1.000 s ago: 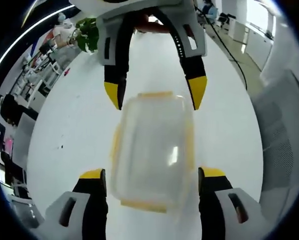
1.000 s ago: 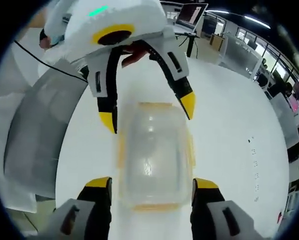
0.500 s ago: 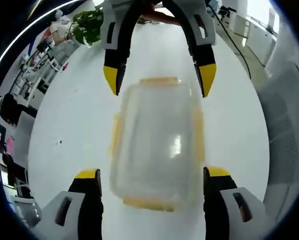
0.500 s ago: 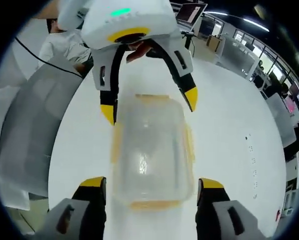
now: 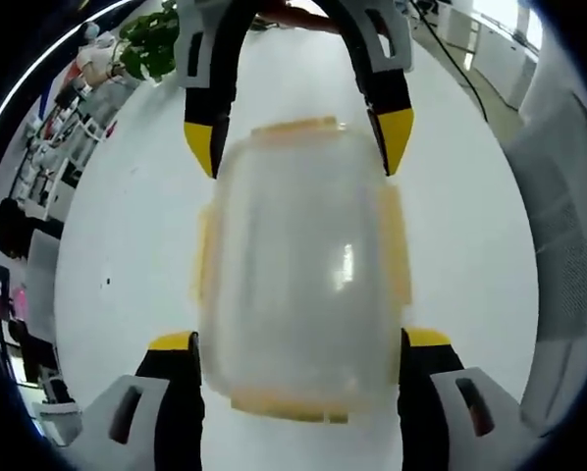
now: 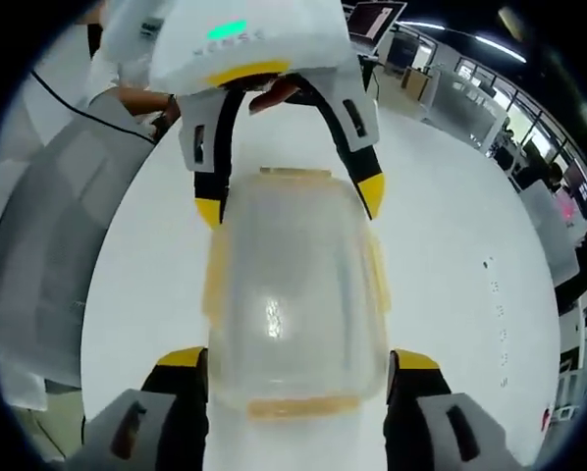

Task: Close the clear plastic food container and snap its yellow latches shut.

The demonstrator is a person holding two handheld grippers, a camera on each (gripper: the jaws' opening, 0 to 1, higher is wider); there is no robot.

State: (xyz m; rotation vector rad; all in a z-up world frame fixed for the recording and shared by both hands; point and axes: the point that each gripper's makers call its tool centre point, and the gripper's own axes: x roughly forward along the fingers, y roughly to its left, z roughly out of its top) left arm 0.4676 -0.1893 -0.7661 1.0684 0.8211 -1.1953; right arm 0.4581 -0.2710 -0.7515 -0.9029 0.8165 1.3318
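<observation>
A clear plastic container [image 5: 298,265] with its lid on lies on the white table [image 5: 127,235]. Yellow latches [image 5: 399,250] run along its sides and ends; whether they are snapped down is unclear. My left gripper [image 5: 300,341] is open, one jaw on each side of the container's near end. My right gripper [image 5: 298,142] comes in from the far end, open, its yellow tips flanking the far corners. In the right gripper view the container [image 6: 293,294] sits between my right gripper's [image 6: 298,357] spread jaws, and the left gripper [image 6: 292,201] straddles the far end.
A grey chair [image 5: 559,245] stands beside the table and shows again as the chair [image 6: 48,255]. A potted plant [image 5: 146,49] and a black cable [image 5: 460,78] lie at the table's far side. A person's hand [image 6: 146,98] is behind the left gripper.
Both views have drawn closer to the container, which looks larger. Each gripper's open jaws have slid further along its ends. The container stays in place.
</observation>
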